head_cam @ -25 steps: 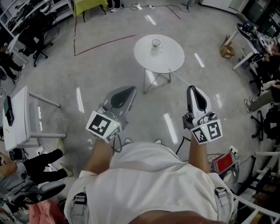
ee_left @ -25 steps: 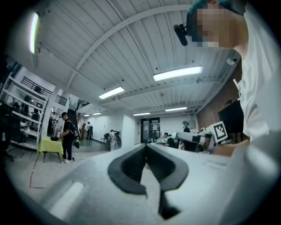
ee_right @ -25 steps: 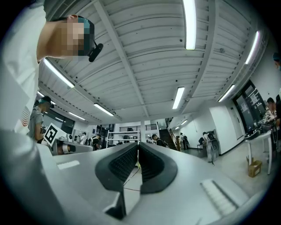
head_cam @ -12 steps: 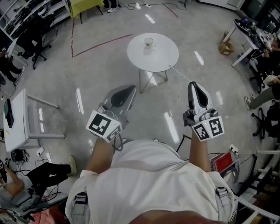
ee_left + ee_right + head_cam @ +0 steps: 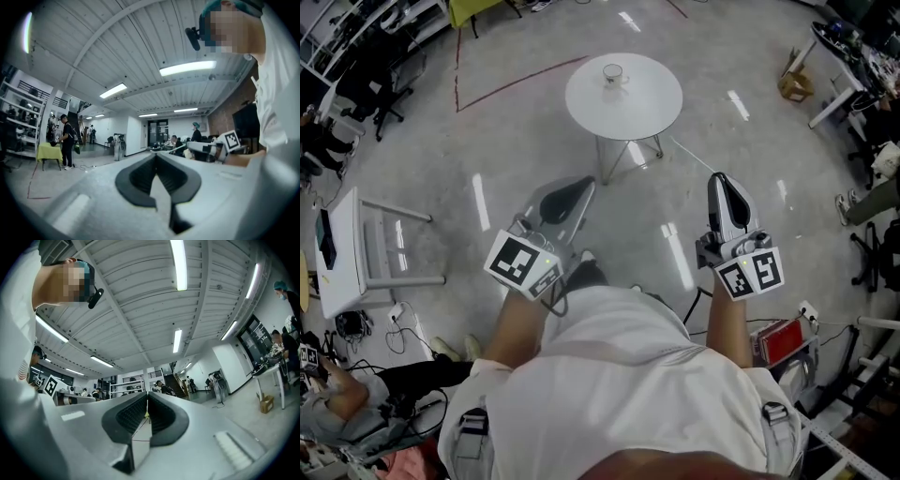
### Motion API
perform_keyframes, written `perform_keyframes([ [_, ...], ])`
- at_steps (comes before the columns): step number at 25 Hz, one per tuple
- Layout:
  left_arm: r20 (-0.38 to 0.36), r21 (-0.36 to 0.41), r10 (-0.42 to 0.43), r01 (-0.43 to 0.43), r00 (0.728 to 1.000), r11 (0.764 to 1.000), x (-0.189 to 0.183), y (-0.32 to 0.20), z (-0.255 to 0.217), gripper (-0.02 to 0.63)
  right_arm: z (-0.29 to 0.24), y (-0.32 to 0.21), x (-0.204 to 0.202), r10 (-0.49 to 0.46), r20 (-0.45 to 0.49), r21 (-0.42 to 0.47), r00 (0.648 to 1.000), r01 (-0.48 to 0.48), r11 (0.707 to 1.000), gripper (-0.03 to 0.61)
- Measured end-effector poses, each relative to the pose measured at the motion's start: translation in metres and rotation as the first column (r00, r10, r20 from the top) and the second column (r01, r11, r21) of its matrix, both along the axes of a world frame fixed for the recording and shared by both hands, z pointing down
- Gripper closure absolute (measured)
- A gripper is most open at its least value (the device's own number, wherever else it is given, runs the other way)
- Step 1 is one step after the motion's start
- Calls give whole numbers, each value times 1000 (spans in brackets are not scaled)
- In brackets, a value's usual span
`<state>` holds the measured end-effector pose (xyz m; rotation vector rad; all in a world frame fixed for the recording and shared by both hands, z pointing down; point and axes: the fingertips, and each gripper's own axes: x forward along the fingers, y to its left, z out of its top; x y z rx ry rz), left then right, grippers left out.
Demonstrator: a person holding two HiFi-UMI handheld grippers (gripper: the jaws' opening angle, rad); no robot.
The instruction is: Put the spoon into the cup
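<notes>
A small clear glass cup [image 5: 612, 73] stands near the far edge of a round white table [image 5: 628, 103] some way ahead of me on the floor. No spoon shows in any view. I hold my left gripper [image 5: 578, 185] and my right gripper [image 5: 719, 178] close to my body, well short of the table, both pointing forward. In the left gripper view the left gripper [image 5: 156, 154] has its jaws together with nothing between them. The right gripper [image 5: 148, 393] in its own view is likewise shut and empty; both views look up at the ceiling.
A white desk [image 5: 342, 253] stands at the left, and a seated person [image 5: 356, 398] is at the lower left. A cardboard box [image 5: 794, 84] and more desks are at the far right. A red line [image 5: 520, 82] crosses the floor left of the table.
The table and cup have shifted up and left in the head view. A shoe has come into view below the grippers. Both grippers keep the same pose, shut.
</notes>
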<state>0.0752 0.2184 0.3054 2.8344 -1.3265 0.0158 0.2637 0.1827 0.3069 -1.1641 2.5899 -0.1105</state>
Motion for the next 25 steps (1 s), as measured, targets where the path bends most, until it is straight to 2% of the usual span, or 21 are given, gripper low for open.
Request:
perform_keyframes([
  [6,-18,-31,19,-20,1000,999,2,-60,14,611,7,-55,3,24,-29,-24,999,-24,999,567],
  [12,-45,-39,47,-49,998,998,-33,-139,26,611,10,-139,-38,24,-84,-28,996,-27,999,568],
  [15,-42,-33,35,-36,999,999,-67,-187,28,611,9,-191,-70,22,-112,-36,993,-26,999,567],
  [20,14,-16,-5,5,1000,1000,-148,-252,35,611,8,-268,-146,12,-193,-30,981,-18,999,567],
  [25,3,-35,-27,27,1000,999,-209,-307,44,611,11,-327,-199,21,-231,-38,973,-31,999,566],
])
